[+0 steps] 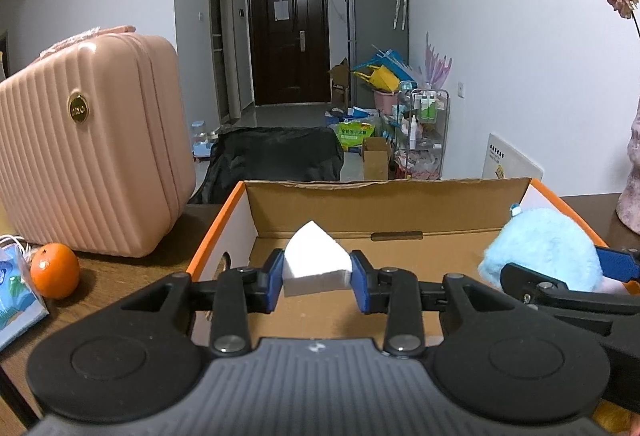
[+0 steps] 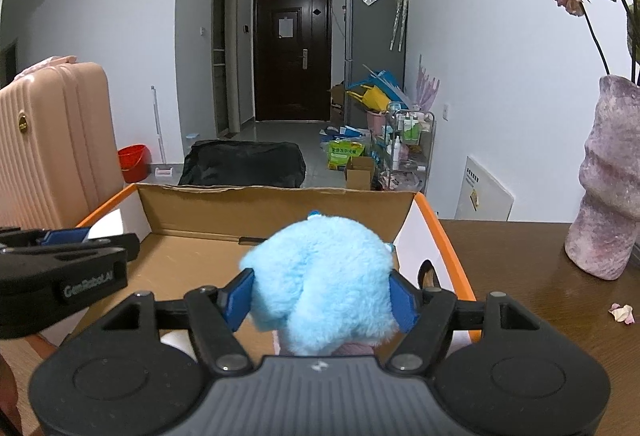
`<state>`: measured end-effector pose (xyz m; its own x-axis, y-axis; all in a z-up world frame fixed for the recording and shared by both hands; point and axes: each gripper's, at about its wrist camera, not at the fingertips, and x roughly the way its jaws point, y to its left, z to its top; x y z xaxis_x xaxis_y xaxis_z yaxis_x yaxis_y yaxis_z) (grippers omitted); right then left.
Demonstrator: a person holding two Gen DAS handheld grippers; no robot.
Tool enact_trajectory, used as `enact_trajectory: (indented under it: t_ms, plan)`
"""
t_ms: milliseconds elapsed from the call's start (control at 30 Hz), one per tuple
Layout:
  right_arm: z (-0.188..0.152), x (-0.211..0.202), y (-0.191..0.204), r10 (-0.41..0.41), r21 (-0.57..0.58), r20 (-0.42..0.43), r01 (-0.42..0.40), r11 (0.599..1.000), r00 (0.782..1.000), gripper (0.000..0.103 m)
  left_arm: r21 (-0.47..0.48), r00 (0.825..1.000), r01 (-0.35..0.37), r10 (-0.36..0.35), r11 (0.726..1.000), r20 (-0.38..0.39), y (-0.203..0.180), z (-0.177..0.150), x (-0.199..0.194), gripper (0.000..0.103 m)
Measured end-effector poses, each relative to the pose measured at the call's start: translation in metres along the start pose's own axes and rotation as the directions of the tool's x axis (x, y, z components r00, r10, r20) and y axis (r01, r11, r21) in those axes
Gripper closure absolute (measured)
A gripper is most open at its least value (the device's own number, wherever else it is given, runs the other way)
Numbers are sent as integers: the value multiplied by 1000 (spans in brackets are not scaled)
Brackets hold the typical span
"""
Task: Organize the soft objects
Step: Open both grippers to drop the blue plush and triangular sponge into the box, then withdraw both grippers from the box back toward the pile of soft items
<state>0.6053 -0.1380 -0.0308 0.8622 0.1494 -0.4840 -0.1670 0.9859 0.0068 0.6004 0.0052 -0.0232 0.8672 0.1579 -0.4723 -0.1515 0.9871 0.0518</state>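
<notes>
Over one open cardboard box (image 1: 360, 207), the left tool (image 1: 318, 278) pinched one white sponge (image 1: 316, 264) and the right tool (image 2: 322, 300) seemingly gripped one blue plush toy (image 2: 320, 276).

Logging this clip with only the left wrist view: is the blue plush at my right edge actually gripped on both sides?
Observer: Yes. The right wrist view shows both fingers of the right gripper pressed into the blue plush toy.
Operator: Is it over the box?
Observer: Yes, it is held inside the cardboard box outline.
Operator: Anything on the table right of it?
Observer: Fallen petals lie near the vase.
</notes>
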Motion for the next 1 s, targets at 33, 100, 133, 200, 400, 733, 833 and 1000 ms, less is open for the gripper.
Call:
enact_trajectory:
  t_ms: [33, 100, 133, 200, 400, 733, 833, 1000]
  plan:
    - [1, 0, -1, -2, 3, -1, 2, 1000, 1000, 33, -3, 1000, -1, 1, 1000, -4, 2, 0, 0, 64]
    - [1, 0, -2, -11, 6, -3, 11, 1000, 1000, 32, -5, 1000, -3, 3, 1000, -6, 3, -1, 0, 60]
    - [1, 1, -1, -14, 8, -4, 14, 1000, 1000, 31, -8, 1000, -3, 3, 1000, -7, 3, -1, 0, 52]
    - [2, 1, -4, -18, 12, -4, 18, 1000, 1000, 27, -13, 1000, -8, 8, 1000, -2, 5, -1, -1, 36]
    - [2, 1, -10, -42, 39, -1, 42, 998, 999, 0, -43, 994, -97, 98, 994, 41, 9, 0, -7, 0]
    - [0, 1, -14, -53, 46, -4, 53, 998, 999, 0, -64, 994, -106, 108, 992, 30, 15, 3, -7, 0]
    - [0, 1, -14, -53, 45, -4, 53, 998, 999, 0, -62, 993, -109, 111, 992, 29, 14, 2, -6, 0]
    - [0, 1, -14, -53, 45, -5, 53, 998, 999, 0, -63, 994, -107, 109, 992, 29, 14, 2, -7, 0]
